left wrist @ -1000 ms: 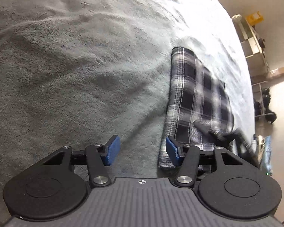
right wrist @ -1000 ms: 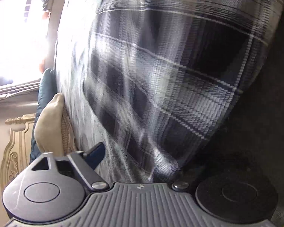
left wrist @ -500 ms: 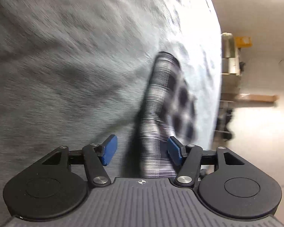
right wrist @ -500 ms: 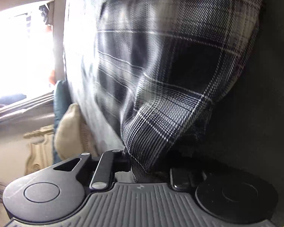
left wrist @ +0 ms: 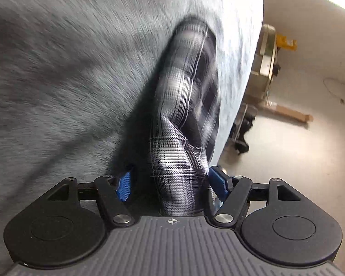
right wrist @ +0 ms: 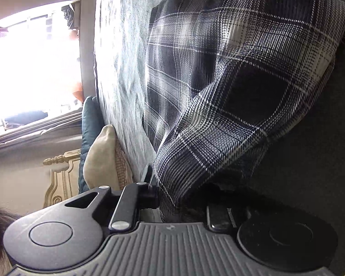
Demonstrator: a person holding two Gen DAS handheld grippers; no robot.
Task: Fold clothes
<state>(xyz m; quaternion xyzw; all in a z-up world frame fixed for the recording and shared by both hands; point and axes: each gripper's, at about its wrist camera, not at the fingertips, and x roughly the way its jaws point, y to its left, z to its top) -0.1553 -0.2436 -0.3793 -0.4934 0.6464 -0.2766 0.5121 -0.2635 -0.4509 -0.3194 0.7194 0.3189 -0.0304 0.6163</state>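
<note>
**Plaid garment lifted at one edge, left gripper closing in on it**

The grey blanket [left wrist: 57, 80] fills most of the left wrist view and runs as a steep pale band through the right wrist view, carrying the one task item. A second ago the plaid garment [left wrist: 186, 105] lay flat near the blanket's right edge, a neat dark-and-white rectangle seen from a little way off. Now it rises as a bunched ridge straight ahead of the left wrist camera, blurred by motion, with its near end reaching down between the fingers. In the right wrist view the garment [right wrist: 230, 87] has changed from a flat spread filling the frame to a hanging fold, pulled up off the blanket with its lower corner drawn into the tool.

The left gripper [left wrist: 170, 184] has just been opening: its blue pads [left wrist: 123, 185] stand apart, one on either side of the cloth's near end, and neither visibly presses on it. A second ago only bare blanket lay between them, the garment's corner just beside the right-hand pad.

The right gripper [right wrist: 170, 197] was wide open a second ago and now has its jaws drawn together, clamped on the garment's lower edge; the cloth drapes over and hides the right-hand finger.

Beyond the blanket's far edge in the right wrist view sit a beige cushion [right wrist: 101, 158] and a carved cream headboard [right wrist: 62, 177].
</note>
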